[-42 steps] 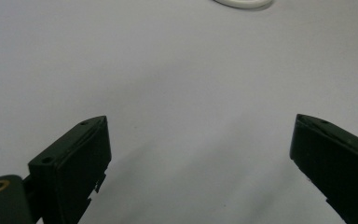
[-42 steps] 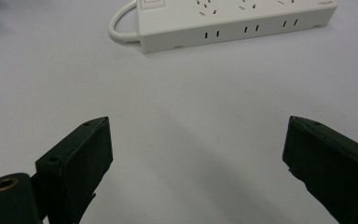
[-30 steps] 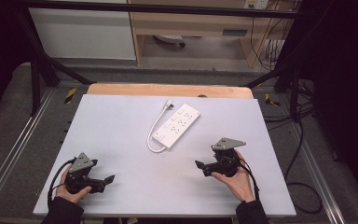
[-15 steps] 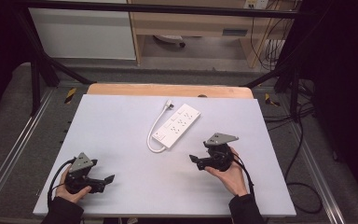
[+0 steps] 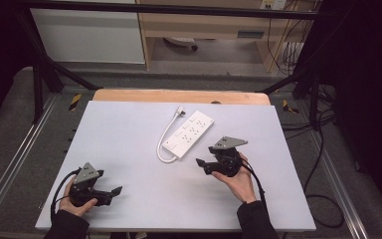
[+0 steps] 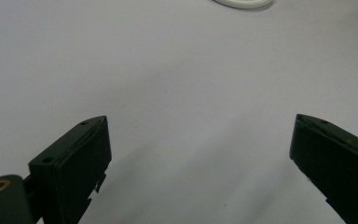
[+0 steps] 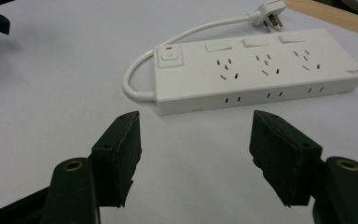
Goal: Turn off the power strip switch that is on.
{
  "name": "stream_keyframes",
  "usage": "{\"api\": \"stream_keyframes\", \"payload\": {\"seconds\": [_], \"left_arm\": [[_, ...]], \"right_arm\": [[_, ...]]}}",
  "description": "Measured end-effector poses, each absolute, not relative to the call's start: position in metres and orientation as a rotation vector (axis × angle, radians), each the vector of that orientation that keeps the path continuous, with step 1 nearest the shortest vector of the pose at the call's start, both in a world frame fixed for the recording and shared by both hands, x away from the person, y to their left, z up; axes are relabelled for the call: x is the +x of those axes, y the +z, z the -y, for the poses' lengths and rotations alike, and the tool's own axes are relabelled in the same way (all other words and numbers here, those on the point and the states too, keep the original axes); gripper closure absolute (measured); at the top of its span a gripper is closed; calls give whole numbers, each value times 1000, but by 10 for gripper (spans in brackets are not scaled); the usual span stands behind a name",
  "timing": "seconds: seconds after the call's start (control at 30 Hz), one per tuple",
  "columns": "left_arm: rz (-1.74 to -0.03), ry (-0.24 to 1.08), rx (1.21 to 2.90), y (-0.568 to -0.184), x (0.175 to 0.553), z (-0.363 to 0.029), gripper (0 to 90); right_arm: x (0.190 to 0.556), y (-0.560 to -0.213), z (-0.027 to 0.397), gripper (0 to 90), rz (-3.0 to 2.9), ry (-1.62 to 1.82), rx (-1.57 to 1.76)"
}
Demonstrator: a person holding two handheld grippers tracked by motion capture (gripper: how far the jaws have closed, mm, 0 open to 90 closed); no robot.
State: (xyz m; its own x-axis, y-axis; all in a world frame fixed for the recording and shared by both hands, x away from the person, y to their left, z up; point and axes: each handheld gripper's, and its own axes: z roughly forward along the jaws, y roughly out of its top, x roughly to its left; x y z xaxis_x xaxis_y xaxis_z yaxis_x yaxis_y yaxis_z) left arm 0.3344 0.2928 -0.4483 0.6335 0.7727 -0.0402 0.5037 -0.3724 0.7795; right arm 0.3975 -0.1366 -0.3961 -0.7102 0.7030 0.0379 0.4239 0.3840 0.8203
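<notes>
A white power strip (image 5: 189, 134) with three sockets lies flat at the table's far middle, its short white cable (image 5: 165, 144) looping back to a plug (image 5: 180, 111). My right gripper (image 5: 202, 166) hovers just right of the strip's switch end, pointing at it. In the right gripper view the strip (image 7: 261, 70) lies a little beyond the jaws of the right gripper (image 7: 196, 140). Those jaws are open, have just been closing, and have nothing between them. My left gripper (image 5: 113, 195) rests open at the near left, far from the strip, over bare table in the left gripper view (image 6: 200, 140).
The grey-white tabletop (image 5: 129, 129) ends in a wooden strip (image 5: 179, 96) at the far edge. Black frame posts and metal rails flank the table, and loose cables (image 5: 323, 164) hang off the right side.
My right gripper has moved left and slightly away from me, toward the power strip's near end, and its jaws have narrowed. The left gripper has stayed put.
</notes>
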Motion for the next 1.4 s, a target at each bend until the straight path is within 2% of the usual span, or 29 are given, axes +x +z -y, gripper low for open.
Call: {"api": "stream_keyframes", "payload": {"seconds": [1.4], "left_arm": [[-997, 428, 2054, -449, 335, -293, 52]], "right_arm": [[436, -403, 109, 720, -2332, 1289, 1003]]}}
